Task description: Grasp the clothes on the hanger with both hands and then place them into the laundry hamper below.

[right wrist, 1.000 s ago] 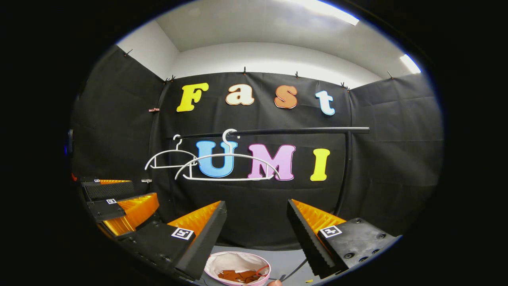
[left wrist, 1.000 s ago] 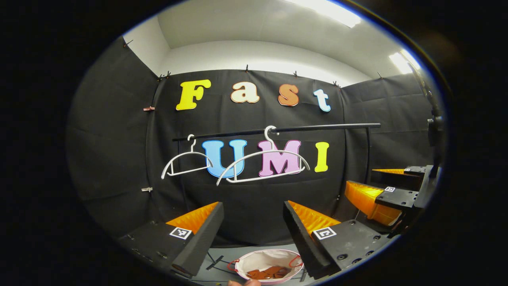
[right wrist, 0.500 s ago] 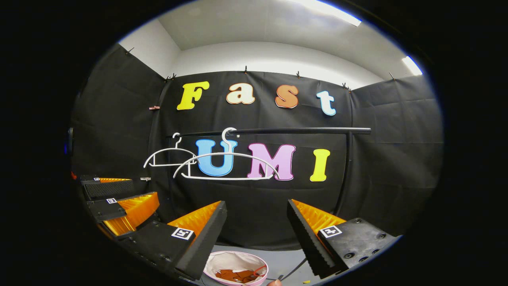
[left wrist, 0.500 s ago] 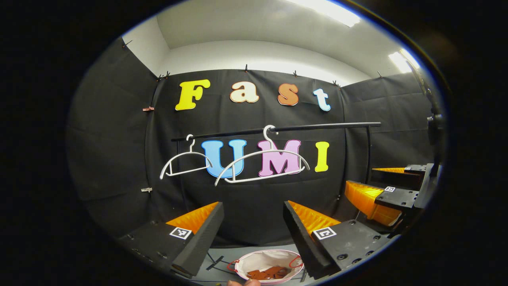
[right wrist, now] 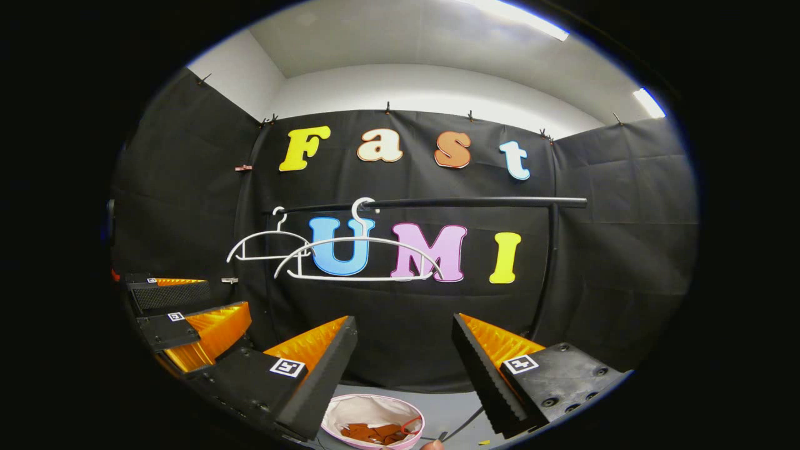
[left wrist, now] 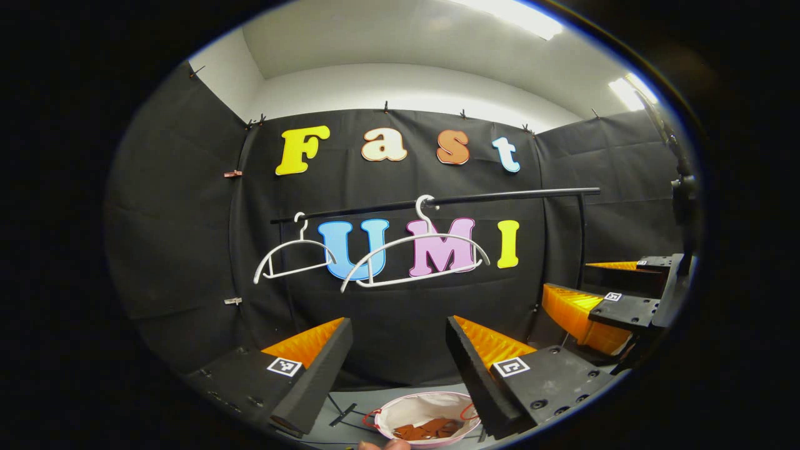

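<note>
Below rail [left wrist: 437, 201], hamper [left wrist: 428, 420] holds brown clothes [left wrist: 431, 429]; hangers [right wrist: 359, 256] bare. Left gripper [left wrist: 400, 350], right gripper [right wrist: 405, 350] spread apart, grasping nothing: withdraw level, avoid hangers.

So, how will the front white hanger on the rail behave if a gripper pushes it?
The front white hanger hangs bare on the black rail by one hook, so it would probably swing or slide along it. Its thin frame suggests that it is light. It keeps its arched shape, so it is likely stiff rather than floppy.
</note>
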A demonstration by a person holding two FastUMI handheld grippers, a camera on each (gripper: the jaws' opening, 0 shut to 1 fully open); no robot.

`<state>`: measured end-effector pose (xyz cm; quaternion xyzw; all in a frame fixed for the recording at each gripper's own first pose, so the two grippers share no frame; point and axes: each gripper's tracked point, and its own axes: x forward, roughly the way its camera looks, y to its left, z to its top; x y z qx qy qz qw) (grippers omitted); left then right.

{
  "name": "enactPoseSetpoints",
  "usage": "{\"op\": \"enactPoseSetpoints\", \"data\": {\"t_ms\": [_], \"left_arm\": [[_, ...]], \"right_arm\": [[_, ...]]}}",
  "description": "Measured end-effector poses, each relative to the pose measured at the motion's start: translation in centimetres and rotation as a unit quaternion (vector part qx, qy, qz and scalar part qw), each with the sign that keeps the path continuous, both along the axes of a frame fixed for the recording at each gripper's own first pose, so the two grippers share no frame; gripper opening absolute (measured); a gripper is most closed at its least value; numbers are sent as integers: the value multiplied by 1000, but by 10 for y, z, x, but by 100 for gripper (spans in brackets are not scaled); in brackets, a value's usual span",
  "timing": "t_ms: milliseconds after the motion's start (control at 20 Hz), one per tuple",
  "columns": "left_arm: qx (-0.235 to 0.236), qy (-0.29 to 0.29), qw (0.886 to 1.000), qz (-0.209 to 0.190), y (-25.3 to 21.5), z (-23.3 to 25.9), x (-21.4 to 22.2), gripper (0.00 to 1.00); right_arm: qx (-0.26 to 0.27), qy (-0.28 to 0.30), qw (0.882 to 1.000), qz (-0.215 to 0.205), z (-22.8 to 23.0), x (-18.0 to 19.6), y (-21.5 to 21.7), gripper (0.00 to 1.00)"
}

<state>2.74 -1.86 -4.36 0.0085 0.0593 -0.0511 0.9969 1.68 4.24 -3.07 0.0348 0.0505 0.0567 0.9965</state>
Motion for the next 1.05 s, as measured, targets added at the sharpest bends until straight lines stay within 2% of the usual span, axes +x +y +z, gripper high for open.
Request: {"op": "enactPoseSetpoints", "data": {"t_ms": [1050], "left_arm": [[-3, 8, 1000, 4, 6, -5, -2, 95]], "right_arm": [[-3, 1, 1000, -4, -2, -2, 2, 99]]}}
